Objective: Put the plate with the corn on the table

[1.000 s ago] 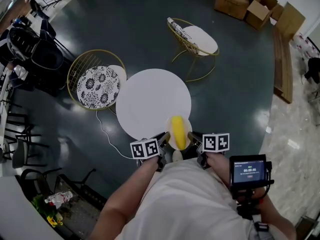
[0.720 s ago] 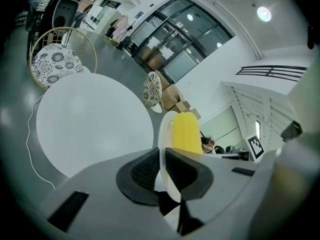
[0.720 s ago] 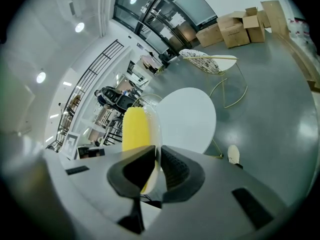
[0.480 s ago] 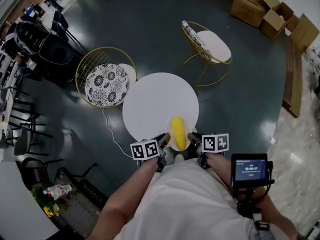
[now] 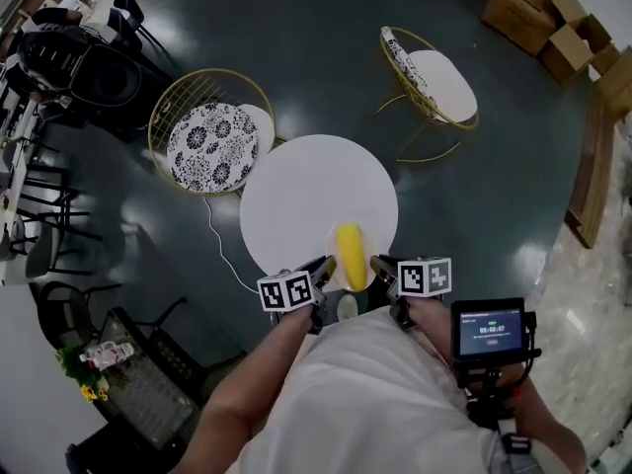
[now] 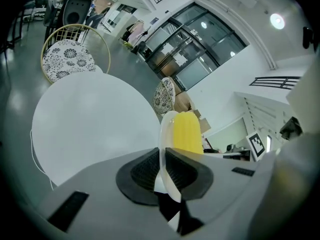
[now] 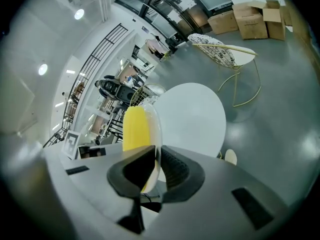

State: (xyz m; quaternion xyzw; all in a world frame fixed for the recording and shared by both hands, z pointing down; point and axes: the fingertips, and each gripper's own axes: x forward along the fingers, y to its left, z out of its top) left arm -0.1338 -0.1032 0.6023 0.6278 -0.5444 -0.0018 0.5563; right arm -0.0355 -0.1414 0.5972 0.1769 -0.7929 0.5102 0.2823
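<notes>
The person stands at the near edge of a round white table (image 5: 316, 200), which fills the middle of the head view, and carries a small white plate (image 5: 334, 245) between two hand-held tools. A yellow corn cob (image 5: 350, 256) lies lengthwise on the plate, pointing away from the person. The left claw (image 5: 320, 266) pinches the plate's left rim and the right claw (image 5: 379, 263) pinches the right rim, so the plate hangs between them over the lower right part of the tabletop (whether it touches the top, I cannot tell from here).

In the left gripper view the left claw (image 6: 163, 161) is clamped on the thin rim of the plate (image 6: 162, 134), seen edge-on, with the corn cob (image 6: 186, 131) just right of it and the table (image 6: 90, 119) spreading to the left. In the right gripper view the right claw (image 7: 157, 159) likewise bites the plate (image 7: 157, 126), with the corn cob (image 7: 135, 129) to its left and the table (image 7: 192, 119) beyond.

A gold wire chair with a black-and-white patterned cushion (image 5: 207, 146) stands just beside the table at the upper left of the head view. A second gold chair (image 5: 434, 82) sits apart at the upper right, and brown cardboard boxes (image 5: 553, 18) fill the top right corner. A small black screen (image 5: 489, 332) shows at the lower right.
</notes>
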